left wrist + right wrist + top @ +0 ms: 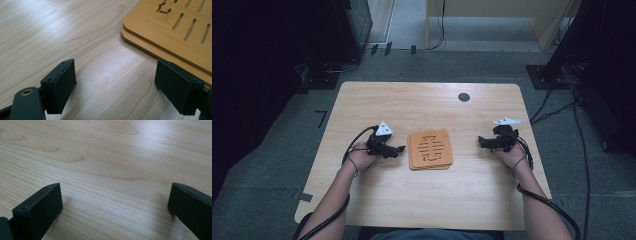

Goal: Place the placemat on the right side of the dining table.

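Note:
A stack of thin bamboo boards (pixel 430 149) with cut slots lies flat in the middle of the wooden table (pixel 427 100). My left gripper (pixel 398 149) rests low on the table just left of the stack, open, its jaws pointing at the stack's near left corner (pixel 140 35). In the left gripper view my left gripper (pixel 117 87) holds nothing, and the right jaw reaches over the board edge. My right gripper (pixel 482 142) sits to the right of the stack, a short gap away, open and empty. In the right gripper view my right gripper (pixel 115 207) frames bare wood.
A dark round hole (pixel 464 97) sits near the table's far edge. Cables trail from both grippers along the person's forearms. Grey floor surrounds the table, with dark equipment stands (pixel 557 65) and cables at the far right and a black unit at the far left.

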Motion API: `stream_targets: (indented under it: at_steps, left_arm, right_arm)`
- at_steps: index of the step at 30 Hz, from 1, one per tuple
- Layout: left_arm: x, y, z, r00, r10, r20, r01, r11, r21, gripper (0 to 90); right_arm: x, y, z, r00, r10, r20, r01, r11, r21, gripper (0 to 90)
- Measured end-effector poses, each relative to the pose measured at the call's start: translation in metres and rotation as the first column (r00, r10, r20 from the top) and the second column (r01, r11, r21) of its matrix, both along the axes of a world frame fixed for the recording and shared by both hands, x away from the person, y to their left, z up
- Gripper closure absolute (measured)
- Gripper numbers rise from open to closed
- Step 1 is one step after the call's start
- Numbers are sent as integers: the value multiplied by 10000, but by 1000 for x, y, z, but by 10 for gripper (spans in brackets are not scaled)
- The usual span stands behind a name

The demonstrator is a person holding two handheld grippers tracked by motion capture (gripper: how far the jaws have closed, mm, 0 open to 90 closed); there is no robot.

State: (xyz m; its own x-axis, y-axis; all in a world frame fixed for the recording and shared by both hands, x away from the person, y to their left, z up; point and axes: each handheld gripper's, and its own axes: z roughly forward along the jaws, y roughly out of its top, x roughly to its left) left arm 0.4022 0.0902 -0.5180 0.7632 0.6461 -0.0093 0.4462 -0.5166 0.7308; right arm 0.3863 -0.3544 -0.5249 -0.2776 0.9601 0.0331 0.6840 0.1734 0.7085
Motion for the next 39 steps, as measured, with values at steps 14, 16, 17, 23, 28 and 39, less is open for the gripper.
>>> stream_targets:
  at_steps: [14,16,17,23,28,39]
  left_arm:
    - [9,-6,1,9985,541,-60,-541,9985,7,165]
    - [10,-6,1,9984,544,-119,-544,9985,46,165]
    - [10,-6,2,9984,550,-148,-549,9985,64,165]
    - [12,-4,4,9962,795,-368,-791,9968,137,165]
    - [12,-4,5,9966,724,-397,-713,9971,281,165]
    - [10,-6,12,9965,556,-632,-522,9971,555,168]
  right_arm:
    - [7,4,1,9998,-163,-79,162,9999,-42,0]
    - [8,4,2,9997,-160,-175,158,9998,-77,0]
    - [9,5,3,9992,-180,-368,175,9998,-127,0]
    - [12,7,7,9966,-129,-815,110,9997,-235,0]
    - [13,6,9,9944,-89,-1057,65,9997,-232,0]
    - [15,4,18,9863,-33,-1647,43,10000,54,95]
